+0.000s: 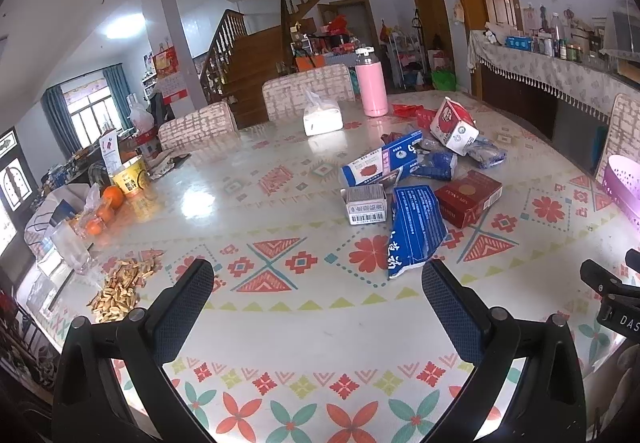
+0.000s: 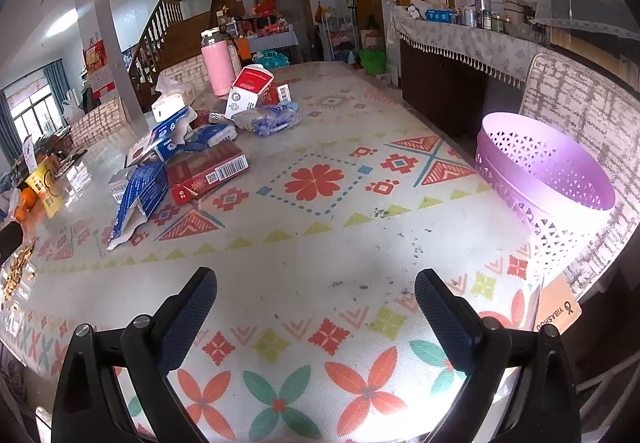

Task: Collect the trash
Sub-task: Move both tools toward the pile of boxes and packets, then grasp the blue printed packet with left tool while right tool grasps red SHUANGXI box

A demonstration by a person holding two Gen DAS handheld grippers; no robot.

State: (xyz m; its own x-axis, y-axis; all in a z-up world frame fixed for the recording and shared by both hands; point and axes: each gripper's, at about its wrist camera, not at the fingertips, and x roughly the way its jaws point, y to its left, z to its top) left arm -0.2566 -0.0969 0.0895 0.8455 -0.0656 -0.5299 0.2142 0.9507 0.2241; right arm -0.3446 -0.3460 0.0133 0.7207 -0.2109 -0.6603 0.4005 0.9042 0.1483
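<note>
Patterned tablecloth [image 1: 304,323] lay bare under your left gripper [image 1: 318,283] and right gripper [image 2: 316,291], both spread wide, holding nothing. At one o'clock lay the torn blue carton [image 1: 416,227], likely light and crushable; pinch its flat sides. Farther right stood the purple basket [image 2: 548,179].
</note>
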